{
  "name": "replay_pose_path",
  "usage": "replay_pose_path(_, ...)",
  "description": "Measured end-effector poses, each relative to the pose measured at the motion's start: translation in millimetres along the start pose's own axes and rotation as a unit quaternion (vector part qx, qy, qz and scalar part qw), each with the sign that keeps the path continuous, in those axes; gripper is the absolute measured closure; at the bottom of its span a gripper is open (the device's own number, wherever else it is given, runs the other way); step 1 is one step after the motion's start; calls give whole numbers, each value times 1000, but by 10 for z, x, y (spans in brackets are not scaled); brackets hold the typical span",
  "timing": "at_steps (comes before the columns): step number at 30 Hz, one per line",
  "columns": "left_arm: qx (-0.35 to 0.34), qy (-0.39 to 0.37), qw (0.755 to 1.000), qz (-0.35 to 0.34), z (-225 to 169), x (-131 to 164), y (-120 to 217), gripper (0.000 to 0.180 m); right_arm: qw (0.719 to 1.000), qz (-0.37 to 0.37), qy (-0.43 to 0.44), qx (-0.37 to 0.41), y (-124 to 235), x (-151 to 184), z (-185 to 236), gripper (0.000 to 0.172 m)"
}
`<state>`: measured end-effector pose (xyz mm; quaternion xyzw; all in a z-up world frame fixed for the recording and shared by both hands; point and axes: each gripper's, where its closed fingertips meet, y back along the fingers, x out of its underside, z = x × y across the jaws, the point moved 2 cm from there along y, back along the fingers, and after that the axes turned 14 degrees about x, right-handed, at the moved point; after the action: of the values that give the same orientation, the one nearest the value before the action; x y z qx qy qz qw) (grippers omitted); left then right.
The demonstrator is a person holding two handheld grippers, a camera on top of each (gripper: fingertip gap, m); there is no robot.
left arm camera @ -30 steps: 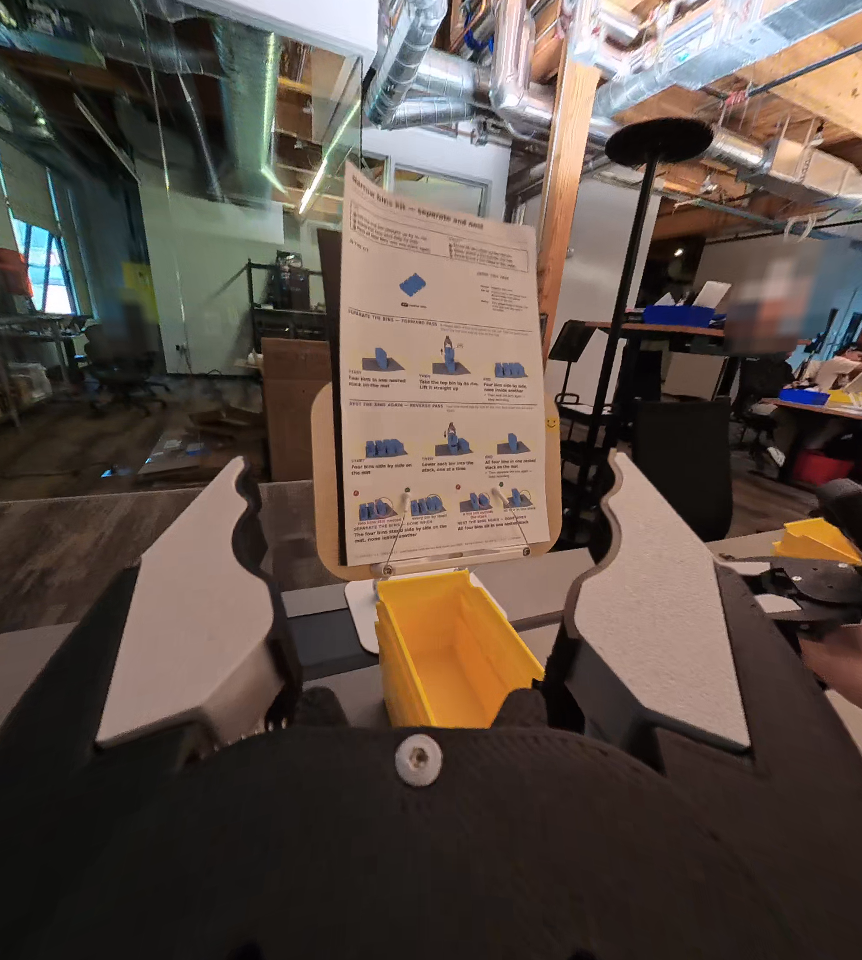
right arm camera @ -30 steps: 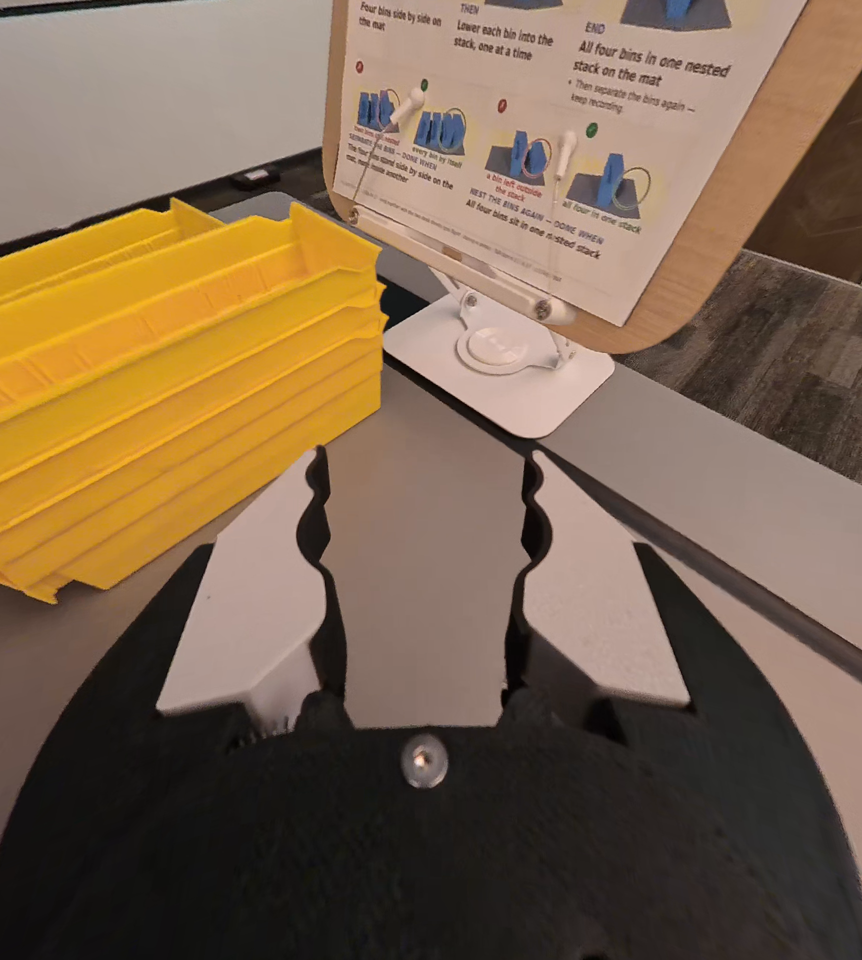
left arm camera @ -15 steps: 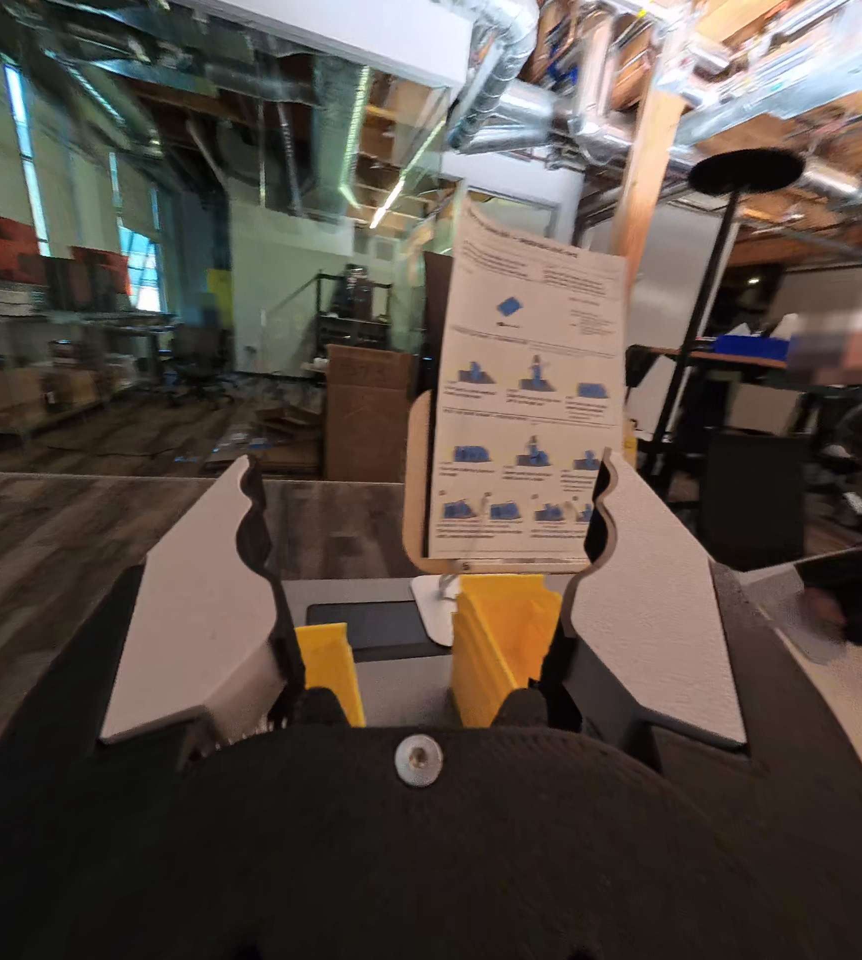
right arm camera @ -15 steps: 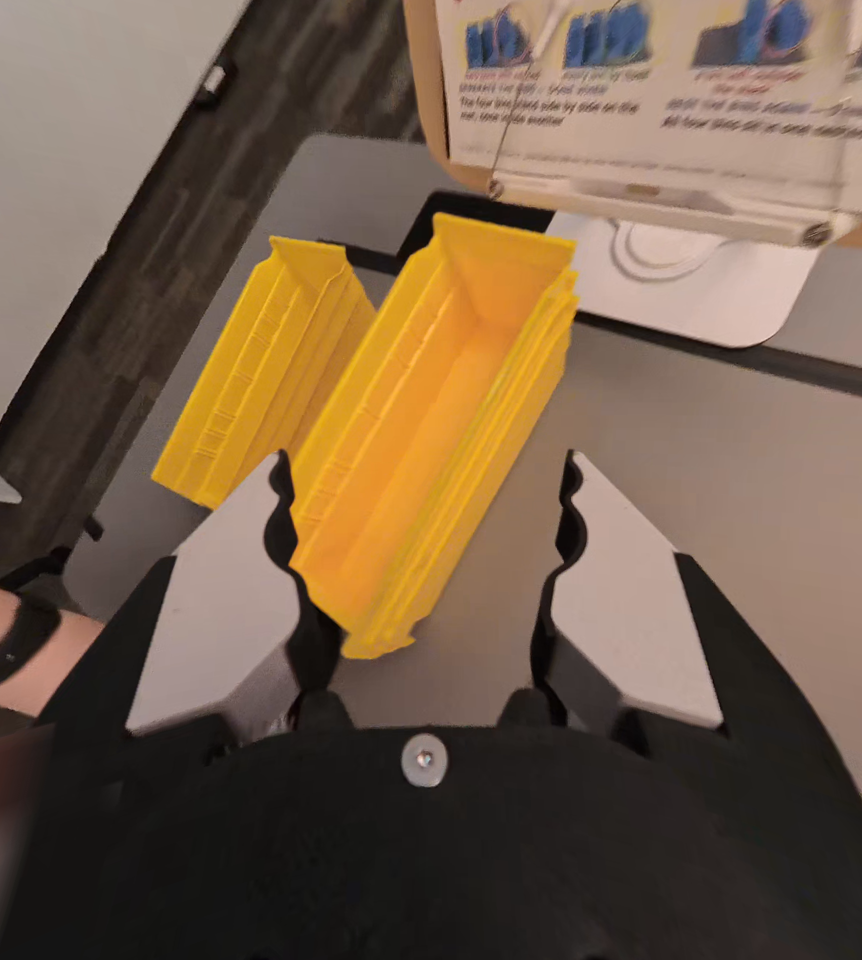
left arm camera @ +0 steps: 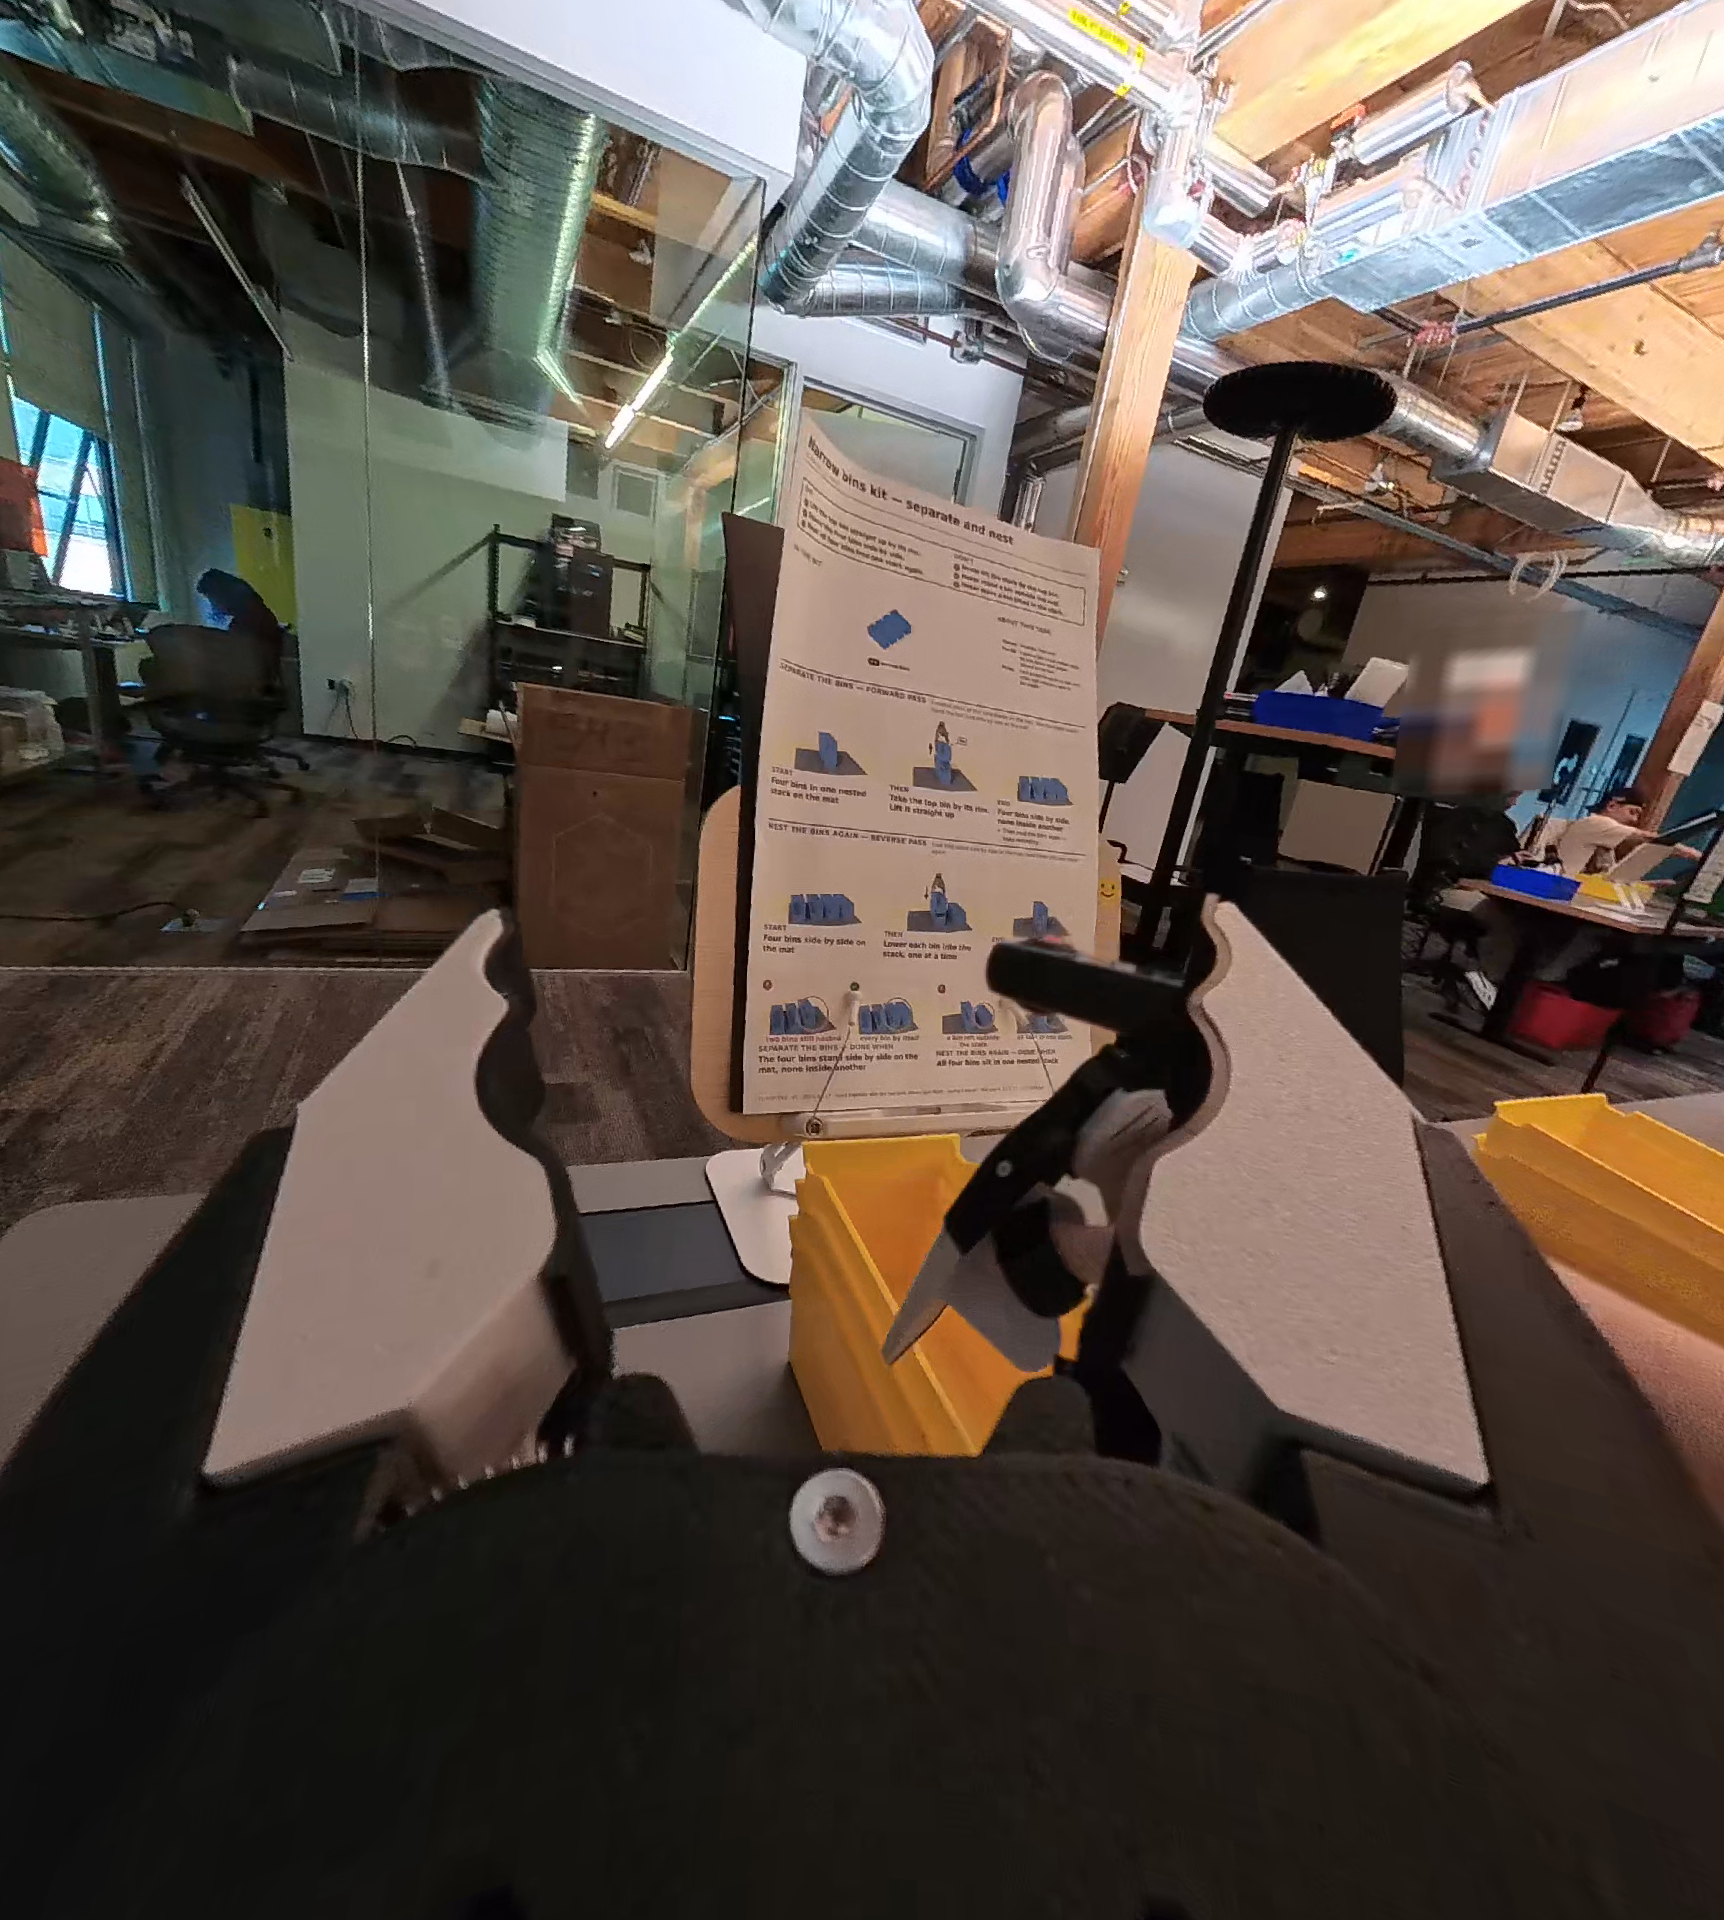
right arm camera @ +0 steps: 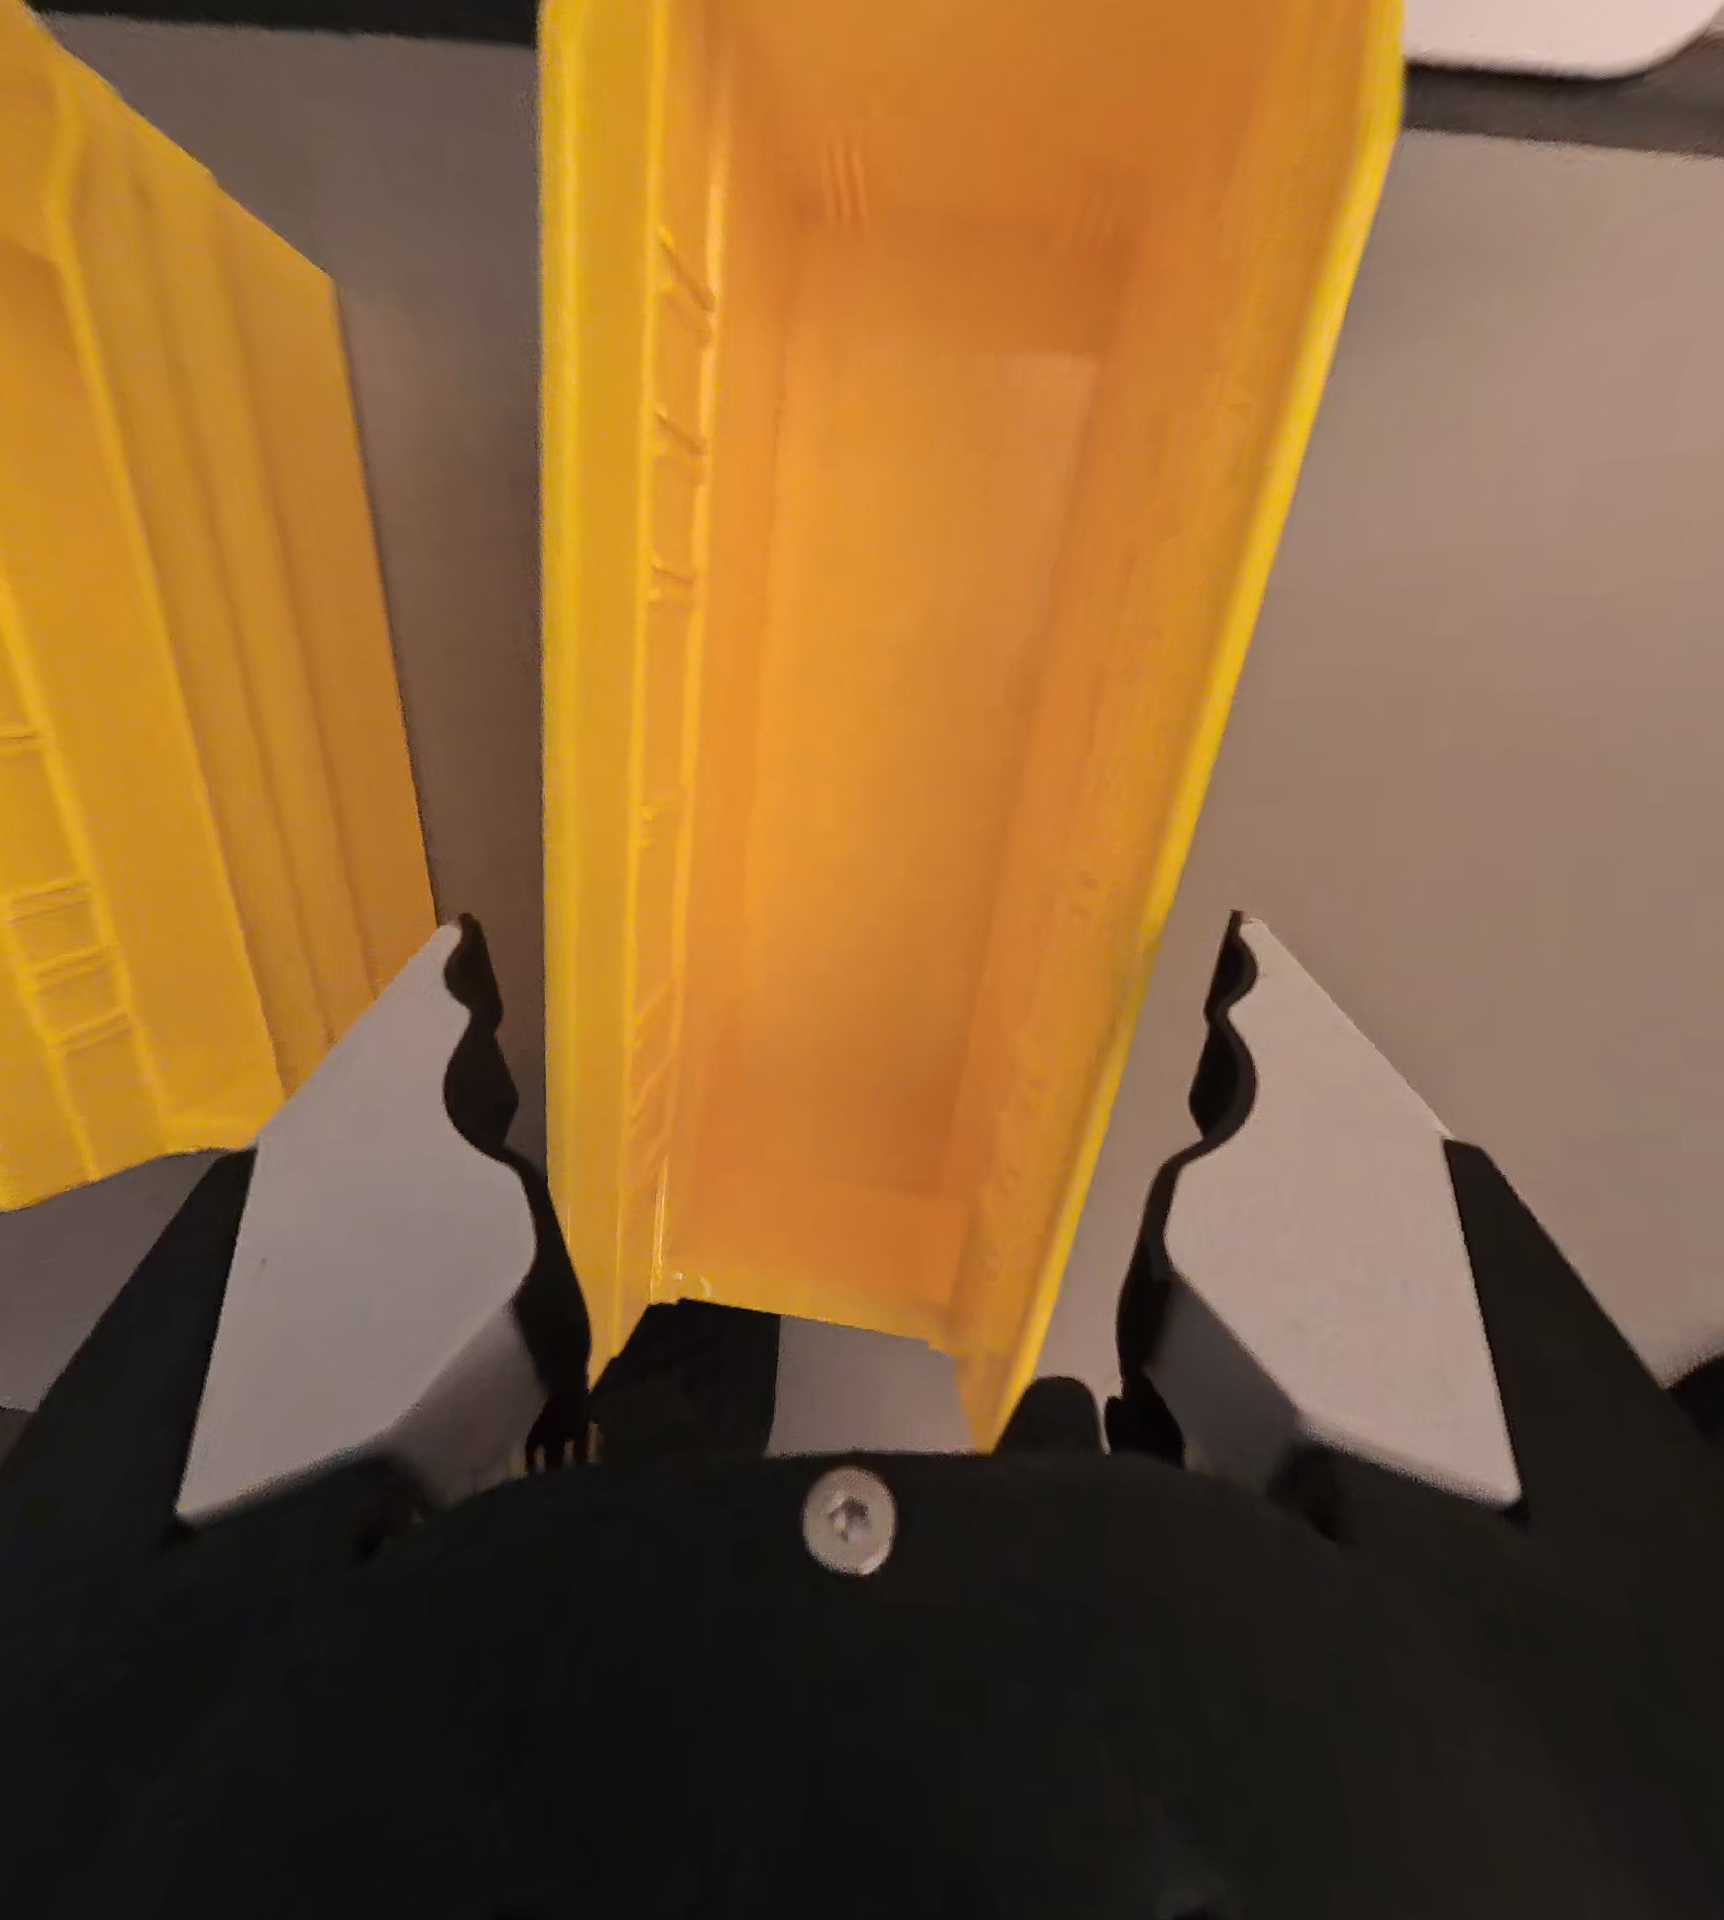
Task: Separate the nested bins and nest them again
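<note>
Yellow bin between spread fingers

The right hand-held gripper (right arm camera: 853, 925) stands apart around an open-topped yellow bin (right arm camera: 941, 623) on the desk (right arm camera: 1512, 623), untouched, its long axis running near to far; the left hand-held gripper (left arm camera: 858, 925) is spread too.

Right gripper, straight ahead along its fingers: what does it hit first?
The open yellow plastic bin already sits between the right gripper's spread fingers, gaps visible both sides. Going on, its palm probably meets the bin's near end; depth unclear.

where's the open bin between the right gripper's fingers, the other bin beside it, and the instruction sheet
open bin (right arm camera: 899, 727), right wrist view, its inner floor
other bin (right arm camera: 141, 644), right wrist view, its ribbed side wall
instruction sheet (left arm camera: 925, 821), left wrist view, middle of the page
</note>
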<state>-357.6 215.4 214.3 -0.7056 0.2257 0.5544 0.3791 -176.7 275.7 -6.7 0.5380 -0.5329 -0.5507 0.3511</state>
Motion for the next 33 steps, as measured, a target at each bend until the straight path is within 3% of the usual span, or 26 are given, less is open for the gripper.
replay_pose_path(4, -3, 9, 1000, -9, 89, -14, 57, 59, 998, 45, -8, 34, -158, 53, 34, 38)
replay_pose_path(19, 24, 35, 999, 16, 77, 96, -11, 61, 996, 72, -12, 52, -223, 49, 49, 42)
replay_pose_path(24, 20, 42, 999, 24, 142, 143, -15, 62, 996, 76, -9, 55, -196, 45, 55, 56)
replay_pose_path(33, 21, 47, 998, 29, 148, 168, -26, 63, 993, 101, -3, 55, -177, 64, 55, 62)
